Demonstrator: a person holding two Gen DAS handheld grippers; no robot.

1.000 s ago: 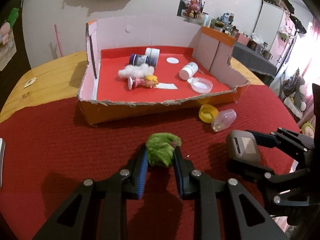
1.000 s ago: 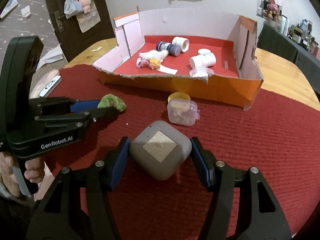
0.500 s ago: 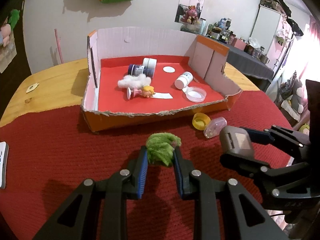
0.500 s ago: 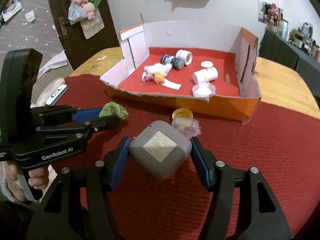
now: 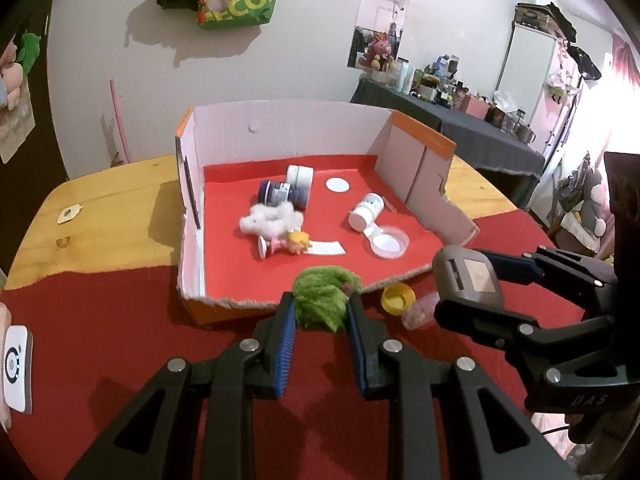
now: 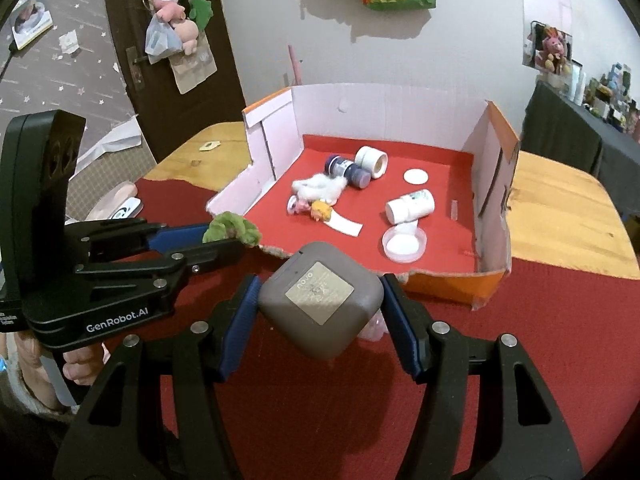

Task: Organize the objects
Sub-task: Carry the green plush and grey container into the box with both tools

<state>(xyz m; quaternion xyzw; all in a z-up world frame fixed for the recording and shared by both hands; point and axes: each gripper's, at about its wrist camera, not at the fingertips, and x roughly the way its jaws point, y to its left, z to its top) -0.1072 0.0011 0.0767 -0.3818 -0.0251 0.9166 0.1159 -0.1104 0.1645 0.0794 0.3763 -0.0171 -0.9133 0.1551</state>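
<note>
Carry step, I judge: both loads off bench, box next.

Left gripper (image 5: pixel 322 312): jaws narrow, pinching green fuzzy lump (image 5: pixel 325 302), held above red cloth (image 5: pixel 100 320) just short of torn front edge of cardboard box (image 5: pixel 280 136).

Right gripper (image 6: pixel 320 300): jaws mid-width, clamped on grey rounded case (image 6: pixel 320 298), also just short of box front.

Next move, my call: clear front wall, pick bare red floor away from white bottle (image 6: pixel 412 206) and small doll (image 6: pixel 316 209), lower, then release.

Yellow cap (image 5: pixel 396 299) on cloth outside box, not yet collected.
</note>
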